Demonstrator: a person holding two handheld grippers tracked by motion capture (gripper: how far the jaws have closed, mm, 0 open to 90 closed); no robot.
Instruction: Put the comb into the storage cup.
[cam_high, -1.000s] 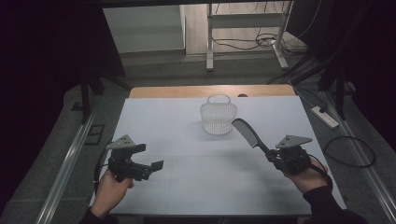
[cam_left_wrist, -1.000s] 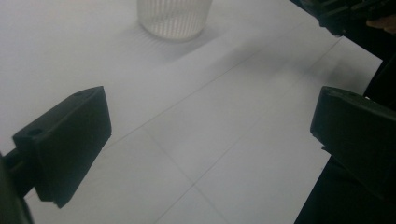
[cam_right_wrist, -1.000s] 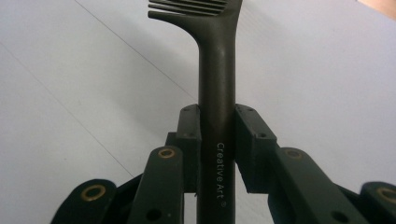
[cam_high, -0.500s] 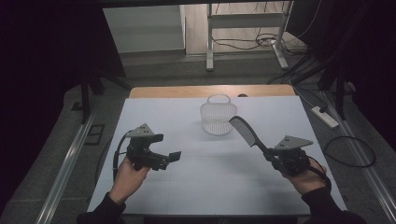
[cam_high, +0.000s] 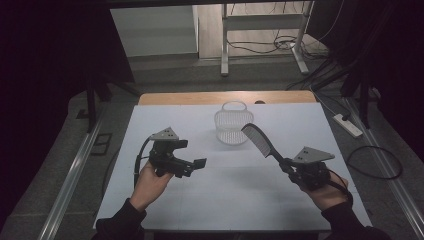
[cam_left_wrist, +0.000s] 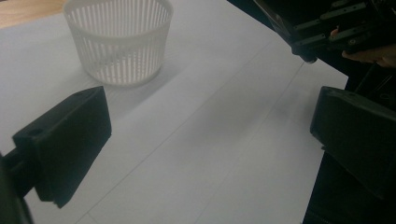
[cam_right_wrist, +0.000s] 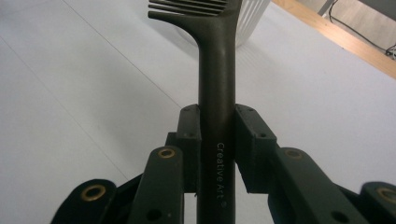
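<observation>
A black comb (cam_high: 260, 140) slants up from my right gripper (cam_high: 286, 164), which is shut on its handle at the table's right. In the right gripper view the two pads (cam_right_wrist: 189, 135) clamp the handle of the comb (cam_right_wrist: 217, 79), whose teeth reach toward the white slatted basket (cam_right_wrist: 252, 18). The basket (cam_high: 233, 125) stands upright at the table's far middle, just beyond the comb's tip. My left gripper (cam_high: 193, 153) hovers over the left half of the table, open and holding nothing. In the left gripper view the basket (cam_left_wrist: 119, 42) lies ahead between the wide-apart jaws of the left gripper (cam_left_wrist: 210, 140).
The white table top (cam_high: 225, 200) has a wooden strip (cam_high: 200, 98) along its far edge. A power strip (cam_high: 347, 125) and cables lie on the floor to the right. A metal frame (cam_high: 225, 45) stands behind the table. The other hand's gripper (cam_left_wrist: 336, 28) is at the upper right of the left gripper view.
My left gripper has moved right toward the table's middle and risen slightly, its jaws still open. The right gripper and comb have stayed put.
</observation>
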